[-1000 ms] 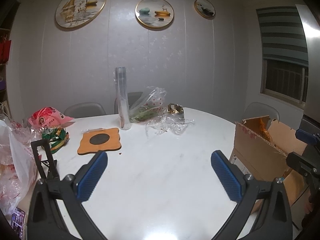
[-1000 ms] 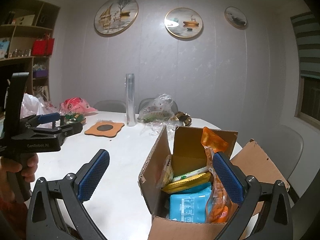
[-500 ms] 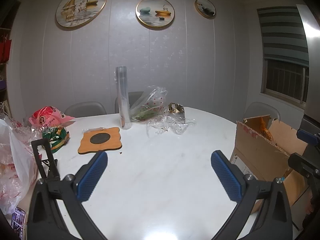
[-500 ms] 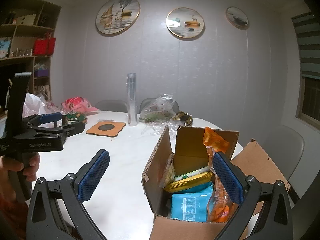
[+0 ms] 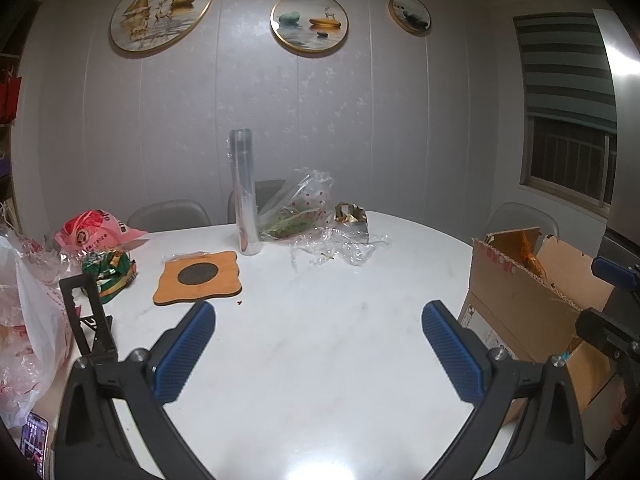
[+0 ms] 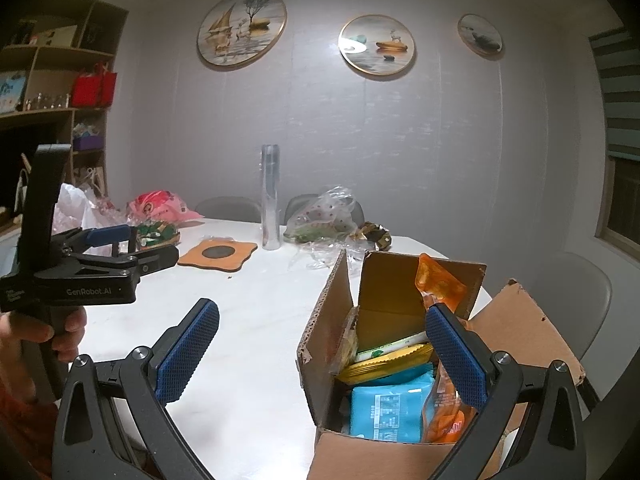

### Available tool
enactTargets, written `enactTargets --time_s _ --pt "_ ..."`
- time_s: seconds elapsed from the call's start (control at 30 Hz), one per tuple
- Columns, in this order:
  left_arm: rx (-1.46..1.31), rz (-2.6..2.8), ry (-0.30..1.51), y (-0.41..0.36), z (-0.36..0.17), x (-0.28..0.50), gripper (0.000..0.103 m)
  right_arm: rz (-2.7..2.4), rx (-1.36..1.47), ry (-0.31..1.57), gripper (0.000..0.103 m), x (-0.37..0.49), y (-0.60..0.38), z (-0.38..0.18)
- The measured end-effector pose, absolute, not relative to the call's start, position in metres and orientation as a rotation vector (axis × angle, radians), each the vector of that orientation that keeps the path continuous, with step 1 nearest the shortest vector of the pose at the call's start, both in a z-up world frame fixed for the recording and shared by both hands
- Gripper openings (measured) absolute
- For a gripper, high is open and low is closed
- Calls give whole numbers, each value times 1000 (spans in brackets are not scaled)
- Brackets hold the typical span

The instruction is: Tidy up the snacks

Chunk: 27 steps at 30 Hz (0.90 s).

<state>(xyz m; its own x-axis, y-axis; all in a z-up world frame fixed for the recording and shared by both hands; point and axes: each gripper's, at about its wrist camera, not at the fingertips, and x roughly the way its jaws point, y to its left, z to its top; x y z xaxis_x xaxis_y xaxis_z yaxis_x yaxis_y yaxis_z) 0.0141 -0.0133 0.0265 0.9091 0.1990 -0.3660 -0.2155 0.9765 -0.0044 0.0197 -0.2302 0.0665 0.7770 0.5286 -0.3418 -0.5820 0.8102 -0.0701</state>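
An open cardboard box (image 6: 332,320) stands at the right edge of the white table (image 6: 256,320). It holds a blue packet (image 6: 388,408), yellow packets (image 6: 384,364) and an orange bag (image 6: 440,284). The box also shows at the right in the left wrist view (image 5: 516,304). My right gripper (image 6: 320,344) is open and empty above the box's near left side. My left gripper (image 5: 318,344) is open and empty over the bare table top; it also shows at the left in the right wrist view (image 6: 116,248).
At the table's far side are a wooden coaster (image 5: 198,282), a tall clear tube (image 5: 244,192), a clear plastic bag (image 5: 300,208), a foil wrapper (image 5: 350,214), a pink bag (image 5: 92,232) and a green packet (image 5: 108,270). A black stand (image 5: 86,320) and white bags (image 5: 28,320) stand at the left.
The right wrist view has shifted slightly, so the box sits a little further right. Both grippers stay open and empty.
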Motion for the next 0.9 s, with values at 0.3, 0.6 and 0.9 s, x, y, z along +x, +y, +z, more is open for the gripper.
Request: enactTargets --time_s 0.3,0.6,0.9 --pt "-46 210 372 -13 26 14 102 612 -178 323 103 22 -229 66" --pt "-48 208 373 -14 26 14 102 616 -180 324 103 23 -229 65" --pt "-50 200 377 -17 26 14 102 617 -185 327 103 22 -228 65"
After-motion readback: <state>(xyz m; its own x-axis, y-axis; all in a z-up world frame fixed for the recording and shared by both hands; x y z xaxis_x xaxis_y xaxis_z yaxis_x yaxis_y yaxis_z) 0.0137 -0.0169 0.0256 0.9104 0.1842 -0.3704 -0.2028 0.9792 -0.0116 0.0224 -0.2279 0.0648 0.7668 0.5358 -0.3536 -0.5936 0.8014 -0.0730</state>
